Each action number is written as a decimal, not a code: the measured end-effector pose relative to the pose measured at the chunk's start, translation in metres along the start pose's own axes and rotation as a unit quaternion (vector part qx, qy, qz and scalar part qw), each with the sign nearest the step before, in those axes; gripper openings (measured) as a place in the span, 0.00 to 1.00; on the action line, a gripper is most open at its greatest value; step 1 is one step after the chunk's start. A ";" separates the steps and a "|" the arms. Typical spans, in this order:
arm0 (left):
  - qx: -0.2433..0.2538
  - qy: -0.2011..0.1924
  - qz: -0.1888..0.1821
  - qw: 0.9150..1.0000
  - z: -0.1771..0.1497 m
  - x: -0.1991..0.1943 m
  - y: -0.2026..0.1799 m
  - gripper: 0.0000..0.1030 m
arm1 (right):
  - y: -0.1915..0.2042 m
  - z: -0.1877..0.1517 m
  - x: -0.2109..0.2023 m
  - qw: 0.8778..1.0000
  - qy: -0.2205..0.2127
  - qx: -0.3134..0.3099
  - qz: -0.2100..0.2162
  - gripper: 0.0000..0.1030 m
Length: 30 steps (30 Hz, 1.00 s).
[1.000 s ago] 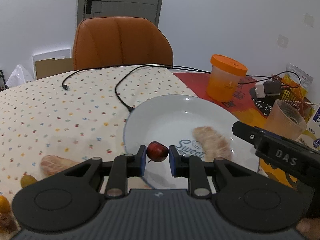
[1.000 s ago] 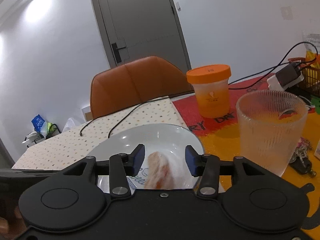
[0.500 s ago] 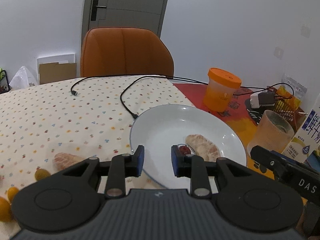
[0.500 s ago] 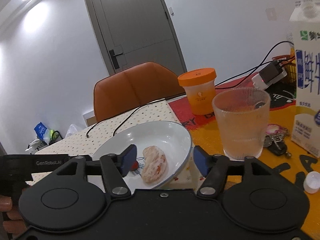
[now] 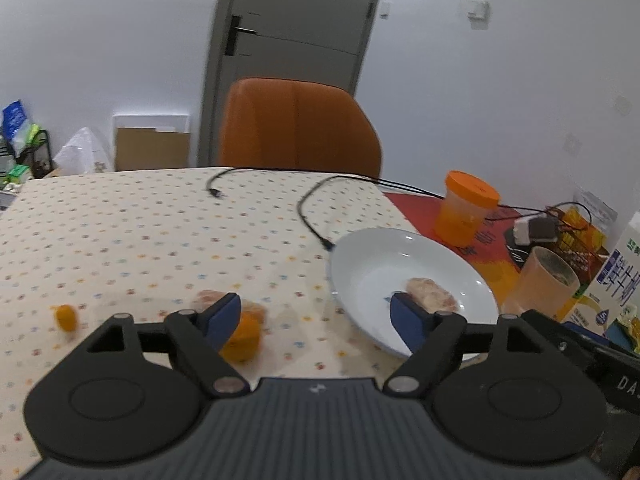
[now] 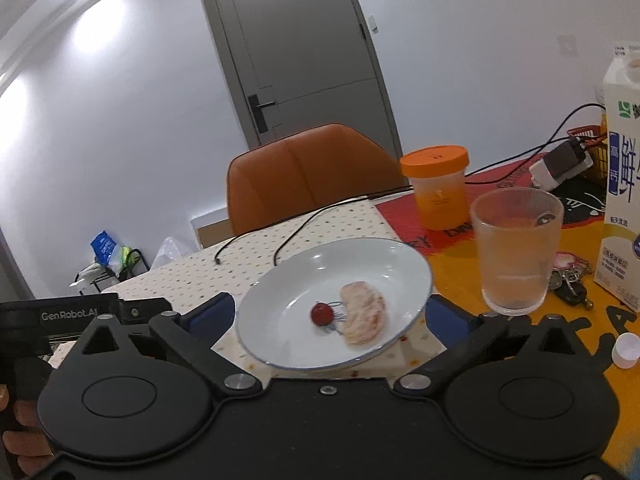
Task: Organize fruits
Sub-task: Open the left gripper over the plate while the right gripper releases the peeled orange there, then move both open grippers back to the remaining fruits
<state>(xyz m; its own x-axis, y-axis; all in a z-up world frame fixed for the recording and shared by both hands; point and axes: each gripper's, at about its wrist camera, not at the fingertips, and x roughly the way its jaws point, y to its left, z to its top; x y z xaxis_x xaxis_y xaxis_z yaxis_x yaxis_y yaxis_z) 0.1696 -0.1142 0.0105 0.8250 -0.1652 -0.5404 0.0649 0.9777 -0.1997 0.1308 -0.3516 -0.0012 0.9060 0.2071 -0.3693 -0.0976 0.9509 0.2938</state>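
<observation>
Left wrist view first: left claw [image 5: 316,318] spread wide and empty, hanging over the dotted counter [image 5: 132,240] between loose fruit and the white plate [image 5: 384,248]. Orange fruit [image 5: 244,334] just behind the left finger, a pale peeled segment [image 5: 206,298] beside it, a smaller orange piece [image 5: 66,317] well off to the left; all blurred. Peeled citrus piece [image 5: 430,296] lying in the plate. Judged step: one delivery done, now lining up on the next fruit on the cloth. Next move likely calls for shifting left to centre the orange fruit between the fingers, dropping low, then closing gently, since round fruit rolls. Right wrist view next: right claw [image 6: 330,316] likewise splayed and empty, poised before the plate [image 6: 360,252], with the small red fruit [image 6: 321,314] and the peeled citrus piece [image 6: 364,318] side by side inside. Ribbed glass [image 6: 516,256] close on the right, worth avoiding.
</observation>
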 end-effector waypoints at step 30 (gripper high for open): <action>-0.027 -0.011 0.083 0.996 -0.013 -0.088 0.112 0.86 | 0.088 -0.016 -0.003 0.997 0.025 -0.056 0.042 1.00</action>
<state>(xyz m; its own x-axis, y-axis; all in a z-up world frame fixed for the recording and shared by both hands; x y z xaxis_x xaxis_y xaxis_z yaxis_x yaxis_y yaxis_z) 0.0968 0.0084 0.0251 0.8344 0.0025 -0.5511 -0.1043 0.9826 -0.1535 0.1124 -0.2653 0.0113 0.8711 0.2955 -0.3922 -0.2198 0.9488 0.2267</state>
